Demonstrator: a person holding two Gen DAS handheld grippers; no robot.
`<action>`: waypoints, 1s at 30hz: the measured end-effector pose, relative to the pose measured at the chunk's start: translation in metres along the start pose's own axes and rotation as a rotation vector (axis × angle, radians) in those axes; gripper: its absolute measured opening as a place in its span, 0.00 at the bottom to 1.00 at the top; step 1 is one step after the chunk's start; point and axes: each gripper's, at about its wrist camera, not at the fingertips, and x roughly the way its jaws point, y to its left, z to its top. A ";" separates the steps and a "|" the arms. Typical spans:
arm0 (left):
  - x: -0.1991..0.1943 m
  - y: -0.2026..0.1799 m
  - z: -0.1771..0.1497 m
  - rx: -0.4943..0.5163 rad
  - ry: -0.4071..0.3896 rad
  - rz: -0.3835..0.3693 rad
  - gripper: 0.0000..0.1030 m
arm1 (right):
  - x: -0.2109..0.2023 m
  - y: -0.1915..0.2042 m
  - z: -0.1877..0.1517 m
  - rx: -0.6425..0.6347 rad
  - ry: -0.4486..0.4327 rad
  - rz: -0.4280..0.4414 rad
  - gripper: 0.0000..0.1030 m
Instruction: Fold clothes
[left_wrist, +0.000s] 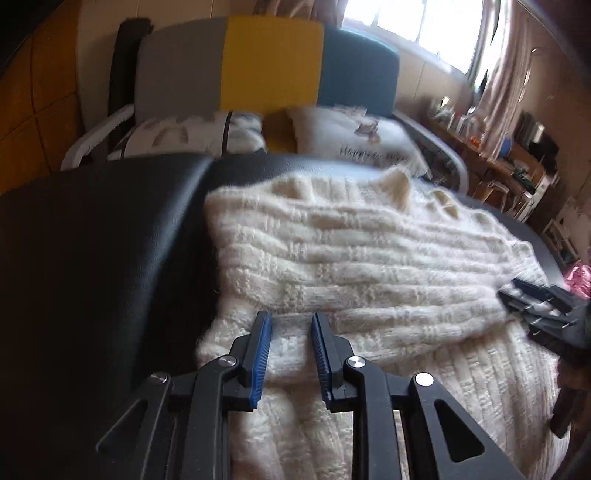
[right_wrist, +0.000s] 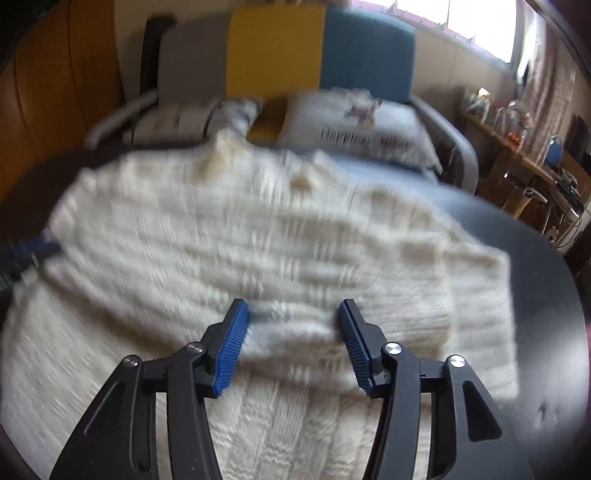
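Sweater (left_wrist: 369, 266) lies on dark table (left_wrist: 92, 258), both grippers' jaws apart above it

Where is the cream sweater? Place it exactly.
In both wrist views the cream sweater lies spread on the dark table, directly under both open claws, with the pillows beyond it.

A bed headboard (left_wrist: 266, 66) in grey, yellow and blue panels is standing against the far wall. Two pillows (left_wrist: 354, 136) are lying just in front of it. To the headboard's right, daylight is pouring through a window (left_wrist: 417, 22) with curtains (left_wrist: 506, 66) hanging beside it, above a cluttered wooden shelf (left_wrist: 509, 155). To the headboard's left, wooden panelling (left_wrist: 40, 96) is glowing orange.
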 end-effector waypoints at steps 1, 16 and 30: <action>-0.005 0.003 -0.002 -0.018 -0.005 -0.023 0.22 | -0.002 -0.002 -0.001 0.012 -0.005 0.005 0.54; -0.046 0.014 -0.038 -0.110 -0.013 -0.176 0.22 | -0.037 -0.002 -0.005 0.063 -0.060 0.055 0.55; -0.067 0.055 -0.048 -0.224 -0.008 -0.138 0.18 | -0.056 0.014 -0.013 0.064 -0.067 0.268 0.60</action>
